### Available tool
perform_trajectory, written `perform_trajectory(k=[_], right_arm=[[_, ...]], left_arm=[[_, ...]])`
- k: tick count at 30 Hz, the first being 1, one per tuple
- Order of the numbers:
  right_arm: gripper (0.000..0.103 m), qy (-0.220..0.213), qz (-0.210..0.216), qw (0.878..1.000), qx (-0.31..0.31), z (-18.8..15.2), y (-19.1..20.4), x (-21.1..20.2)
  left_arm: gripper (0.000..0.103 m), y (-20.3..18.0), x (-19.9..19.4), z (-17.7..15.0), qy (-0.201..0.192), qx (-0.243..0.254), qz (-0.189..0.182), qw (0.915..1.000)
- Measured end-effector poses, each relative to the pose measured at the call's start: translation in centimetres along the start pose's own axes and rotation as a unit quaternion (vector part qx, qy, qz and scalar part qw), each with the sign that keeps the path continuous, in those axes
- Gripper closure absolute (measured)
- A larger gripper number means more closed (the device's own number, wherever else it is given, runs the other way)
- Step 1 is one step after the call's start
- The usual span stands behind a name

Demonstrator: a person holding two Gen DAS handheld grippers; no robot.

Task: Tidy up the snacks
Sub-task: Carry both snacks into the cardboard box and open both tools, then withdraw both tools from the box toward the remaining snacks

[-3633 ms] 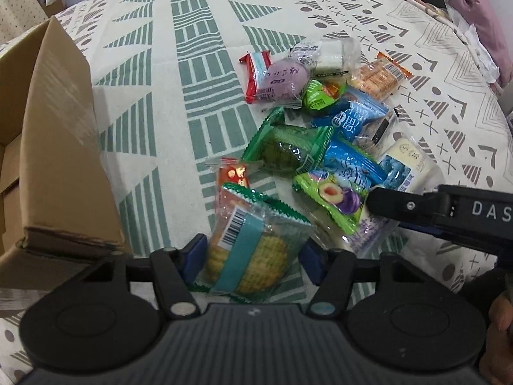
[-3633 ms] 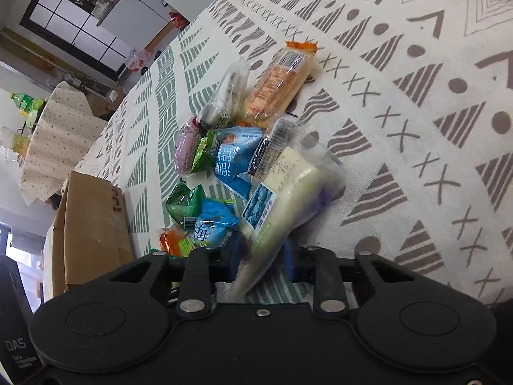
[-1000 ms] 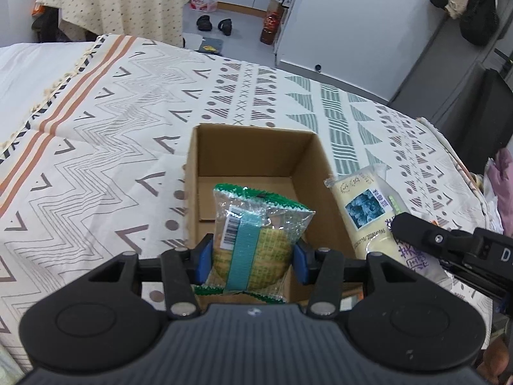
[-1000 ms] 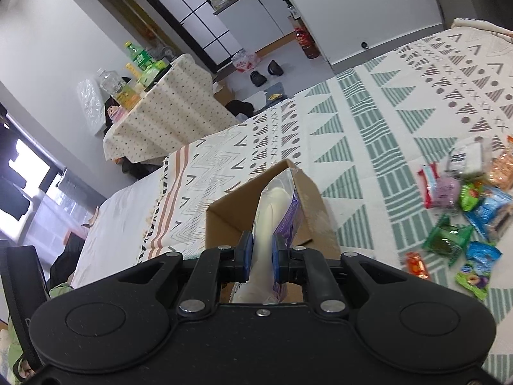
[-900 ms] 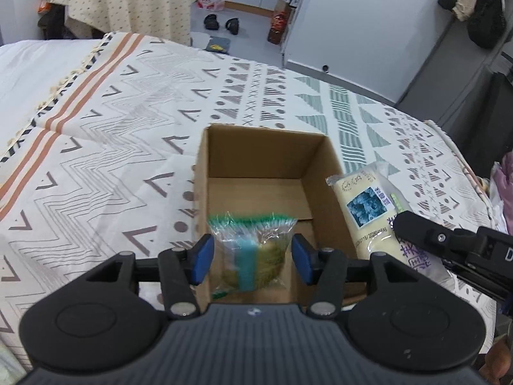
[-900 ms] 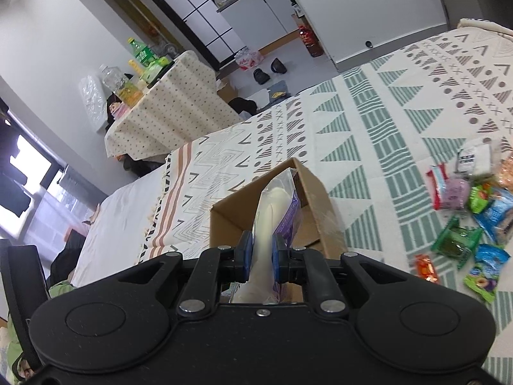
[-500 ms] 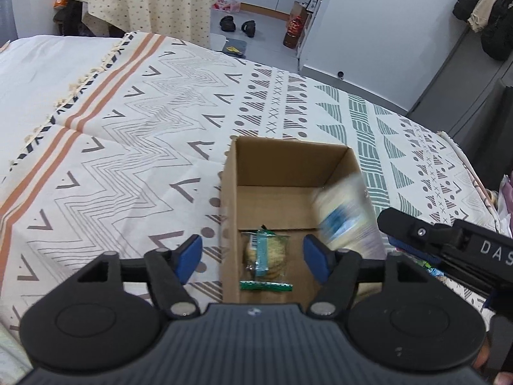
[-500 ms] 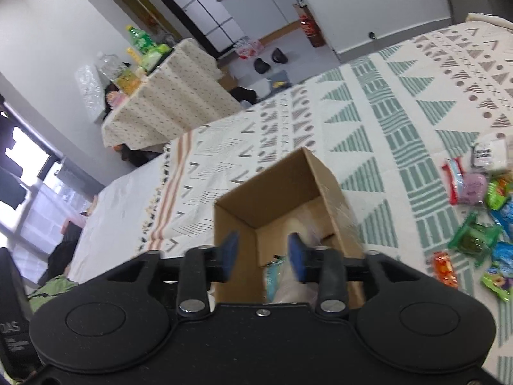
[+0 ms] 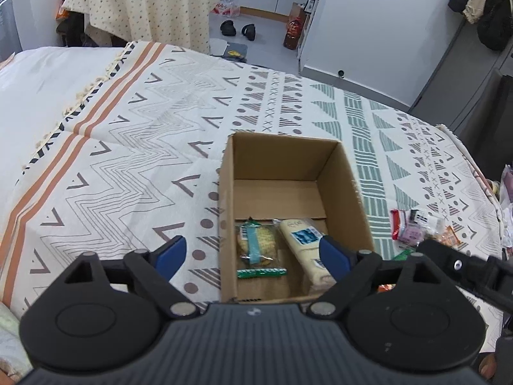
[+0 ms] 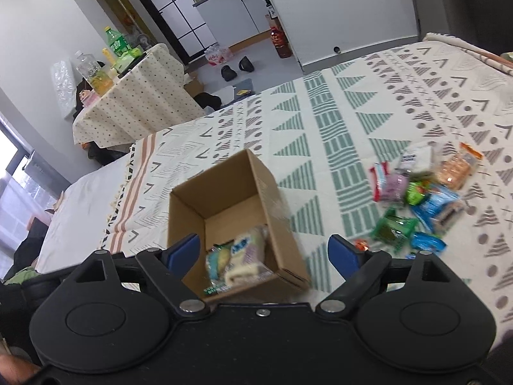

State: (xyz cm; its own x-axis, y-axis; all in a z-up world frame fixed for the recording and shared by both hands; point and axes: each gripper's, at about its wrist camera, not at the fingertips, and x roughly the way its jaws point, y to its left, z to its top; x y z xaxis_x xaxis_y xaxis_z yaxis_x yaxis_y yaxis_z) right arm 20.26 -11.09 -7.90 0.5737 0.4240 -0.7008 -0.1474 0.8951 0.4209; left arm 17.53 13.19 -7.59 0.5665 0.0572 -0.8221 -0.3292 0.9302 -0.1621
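An open cardboard box stands on the patterned cloth; it also shows in the right wrist view. Inside lie a green-edged cookie packet and a long cream packet with a blue label; both show blurred in the right wrist view. My left gripper is open and empty above the box's near edge. My right gripper is open and empty above the box. A pile of several loose snack packets lies to the right of the box.
The patterned tablecloth covers the table. Part of the snack pile shows right of the box in the left wrist view, with the right gripper's black body in front of it. A second table with bottles stands beyond.
Both grippers opened and dropped their packets into the box: the cookie packet from the left, the cream packet from the right. Both grippers then rose and drew back a little.
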Motion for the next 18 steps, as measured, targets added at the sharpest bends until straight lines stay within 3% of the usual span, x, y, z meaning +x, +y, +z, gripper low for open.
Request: perform_trajectory(k=[7,12,18], right_arm=[[0.008,-0.004,-0.009,1.000,-0.001,-0.8,-1.7,-2.2],[0.001,-0.017,-0.015,1.000,-0.002,-1.0,-2.9,-4.0],[0.000,-0.030,-0.027,0.999,0.003,-1.3,-5.0,-5.7]], left_arm=[[0.000,-1.7,-1.3,-1.5,-0.002,0.001,-0.004,1.0000],[0.000,-3.0,-2.3,-2.5,-0.006,0.010,-0.011,0.9999],[0.000,-4.8,-3.1,-3.5,-0.007,0.017,-0.018,0.9997]])
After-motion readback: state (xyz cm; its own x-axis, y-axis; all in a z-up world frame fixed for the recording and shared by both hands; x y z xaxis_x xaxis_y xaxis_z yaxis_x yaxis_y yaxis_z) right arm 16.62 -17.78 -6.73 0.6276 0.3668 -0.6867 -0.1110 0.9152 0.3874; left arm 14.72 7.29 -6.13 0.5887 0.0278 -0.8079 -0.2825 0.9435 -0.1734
